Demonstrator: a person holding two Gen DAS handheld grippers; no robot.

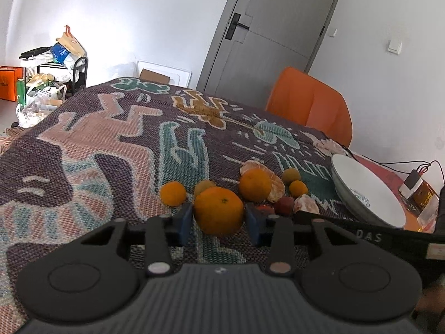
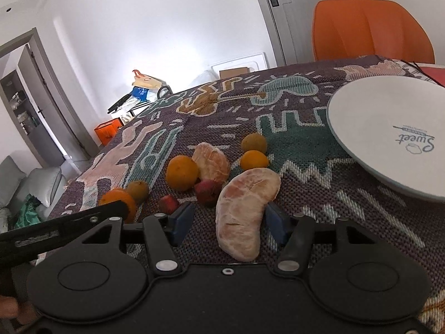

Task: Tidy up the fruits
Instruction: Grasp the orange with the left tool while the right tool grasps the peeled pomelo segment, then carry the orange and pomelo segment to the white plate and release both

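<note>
Fruits lie on a patterned tablecloth. In the left wrist view an orange (image 1: 218, 211) sits between the blue pads of my left gripper (image 1: 219, 220), which is open around it with small gaps on both sides. Behind it lie a second orange (image 1: 255, 184), a peeled half (image 1: 275, 189), small kumquats (image 1: 173, 193) and a dark red fruit (image 1: 284, 205). In the right wrist view a peeled pomelo segment (image 2: 244, 211) lies between the fingers of my open right gripper (image 2: 229, 220), nearer the right pad. A white plate (image 2: 389, 128) stands to the right.
An orange chair (image 2: 370, 30) stands behind the table. A grey door (image 1: 272, 33) is behind it. Cables and a small device (image 1: 415, 183) lie by the plate (image 1: 370, 192) at the right table edge. A cluttered rack (image 1: 52, 69) stands at far left.
</note>
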